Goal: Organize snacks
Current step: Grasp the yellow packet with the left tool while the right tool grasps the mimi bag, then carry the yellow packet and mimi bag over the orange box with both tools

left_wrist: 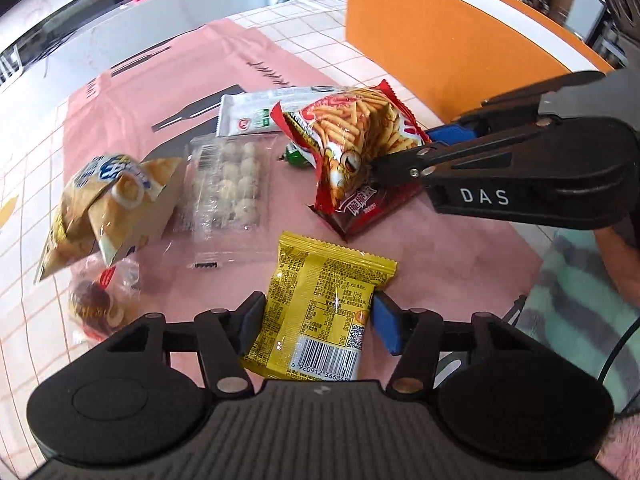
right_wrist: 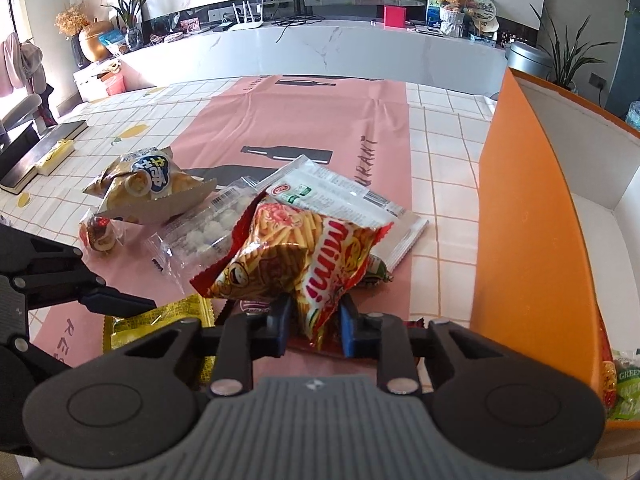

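The right gripper (right_wrist: 314,326) pinched the light, crinkly red snack bag (right_wrist: 296,256) at its six-o'clock corner; the left gripper (left_wrist: 316,320) clasped the slippery yellow packet (left_wrist: 320,300) by its edges.

The left gripper (left_wrist: 316,322) is clamping a crinkly yellow foil packet (left_wrist: 320,312) while the right gripper (left_wrist: 376,170) is pinching a red noodle-print bag (left_wrist: 352,132).

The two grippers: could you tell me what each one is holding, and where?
Right gripper pinches the red fries bag's lower corner. Left gripper clasps the yellow packet's sides.
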`<state>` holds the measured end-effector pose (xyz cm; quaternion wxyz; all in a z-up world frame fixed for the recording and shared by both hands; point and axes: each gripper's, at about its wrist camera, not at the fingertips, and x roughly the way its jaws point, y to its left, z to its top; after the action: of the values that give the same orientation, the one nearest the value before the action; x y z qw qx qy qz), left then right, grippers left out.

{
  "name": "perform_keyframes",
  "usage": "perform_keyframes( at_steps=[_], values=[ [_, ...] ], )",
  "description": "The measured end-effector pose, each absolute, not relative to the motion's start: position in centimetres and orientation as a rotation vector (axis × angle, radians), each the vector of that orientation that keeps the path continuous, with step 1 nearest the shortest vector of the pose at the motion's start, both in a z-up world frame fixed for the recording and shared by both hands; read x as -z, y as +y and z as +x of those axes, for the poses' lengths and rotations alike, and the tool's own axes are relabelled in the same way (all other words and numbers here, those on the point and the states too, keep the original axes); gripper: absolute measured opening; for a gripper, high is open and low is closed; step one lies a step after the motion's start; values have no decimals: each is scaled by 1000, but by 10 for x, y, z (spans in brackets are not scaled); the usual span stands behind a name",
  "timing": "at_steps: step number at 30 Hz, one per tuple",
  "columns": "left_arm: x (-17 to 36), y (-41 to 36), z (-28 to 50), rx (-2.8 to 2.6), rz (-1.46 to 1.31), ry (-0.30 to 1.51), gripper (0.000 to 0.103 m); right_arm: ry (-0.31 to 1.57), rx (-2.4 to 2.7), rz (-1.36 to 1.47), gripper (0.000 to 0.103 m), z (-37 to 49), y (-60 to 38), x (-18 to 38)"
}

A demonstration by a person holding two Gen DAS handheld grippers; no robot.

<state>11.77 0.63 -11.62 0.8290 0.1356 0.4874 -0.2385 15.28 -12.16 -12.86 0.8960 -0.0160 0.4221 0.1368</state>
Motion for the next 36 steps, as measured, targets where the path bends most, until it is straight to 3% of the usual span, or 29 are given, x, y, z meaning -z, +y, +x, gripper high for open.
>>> perform_keyframes(
  at_steps=[11, 36],
  values=[
    [102, 19, 96, 338, 136, 992, 64, 820, -296, -38, 10, 133, -122, 115],
    [-21, -22, 44, 321, 53, 698, 64, 640, -173, 40, 9, 40, -197, 14]
  ],
)
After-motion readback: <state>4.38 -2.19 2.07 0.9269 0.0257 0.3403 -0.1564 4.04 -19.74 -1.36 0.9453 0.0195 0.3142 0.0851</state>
